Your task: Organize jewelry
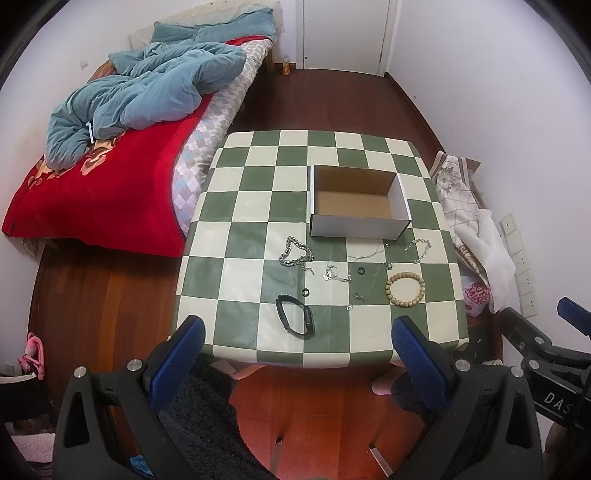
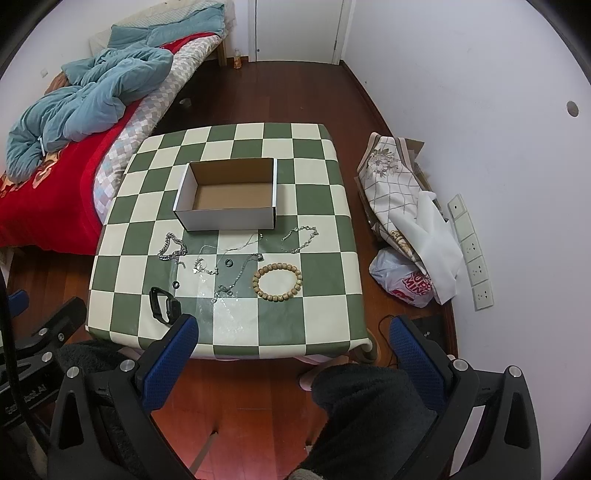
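An empty white cardboard box stands on a green-and-cream checked table. In front of it lie a thick silver chain, a thin silver bracelet, thin necklaces, a wooden bead bracelet, a black smart band and two small black rings. My left gripper and right gripper are both open and empty, held above the floor just short of the table's near edge.
A bed with a red blanket and a blue quilt stands left of the table. Folded cloth, a plastic bag and a power strip lie on the floor by the right wall. A door is at the back.
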### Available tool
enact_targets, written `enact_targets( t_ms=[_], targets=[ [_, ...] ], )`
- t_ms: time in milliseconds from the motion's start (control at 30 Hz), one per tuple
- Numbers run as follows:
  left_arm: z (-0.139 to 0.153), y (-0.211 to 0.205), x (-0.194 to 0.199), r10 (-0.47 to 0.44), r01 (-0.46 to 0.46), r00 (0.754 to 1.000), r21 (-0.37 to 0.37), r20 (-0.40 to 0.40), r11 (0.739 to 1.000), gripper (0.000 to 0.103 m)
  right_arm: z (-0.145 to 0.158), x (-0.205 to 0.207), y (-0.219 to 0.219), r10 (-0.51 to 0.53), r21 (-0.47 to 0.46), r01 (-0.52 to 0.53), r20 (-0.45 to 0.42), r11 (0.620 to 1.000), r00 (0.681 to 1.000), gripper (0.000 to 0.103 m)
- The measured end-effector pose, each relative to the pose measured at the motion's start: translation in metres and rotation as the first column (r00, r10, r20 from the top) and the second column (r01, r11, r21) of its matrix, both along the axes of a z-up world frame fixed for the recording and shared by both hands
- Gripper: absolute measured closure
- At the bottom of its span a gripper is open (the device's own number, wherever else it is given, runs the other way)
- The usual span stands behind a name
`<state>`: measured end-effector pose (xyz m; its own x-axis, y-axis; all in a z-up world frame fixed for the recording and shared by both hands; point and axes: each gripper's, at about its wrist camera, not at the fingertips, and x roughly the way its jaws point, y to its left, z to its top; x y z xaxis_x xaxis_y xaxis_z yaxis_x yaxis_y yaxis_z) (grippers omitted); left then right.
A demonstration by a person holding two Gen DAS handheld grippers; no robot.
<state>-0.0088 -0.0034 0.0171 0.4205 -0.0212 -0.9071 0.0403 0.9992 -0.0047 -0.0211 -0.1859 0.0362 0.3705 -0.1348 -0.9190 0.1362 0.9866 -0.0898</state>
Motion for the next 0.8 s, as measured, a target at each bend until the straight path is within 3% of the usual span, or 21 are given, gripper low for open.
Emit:
enact_targets(
  t_ms=[800],
  targets=[
    [0.000,-0.003,-0.002,-0.002,0.002,1.000,-0.004,0.009,1.000,0.000,0.020,0.001,-0.006,-0.005,-0.005,0.005,0.009,1.000,1.000,0.000]
  ],
)
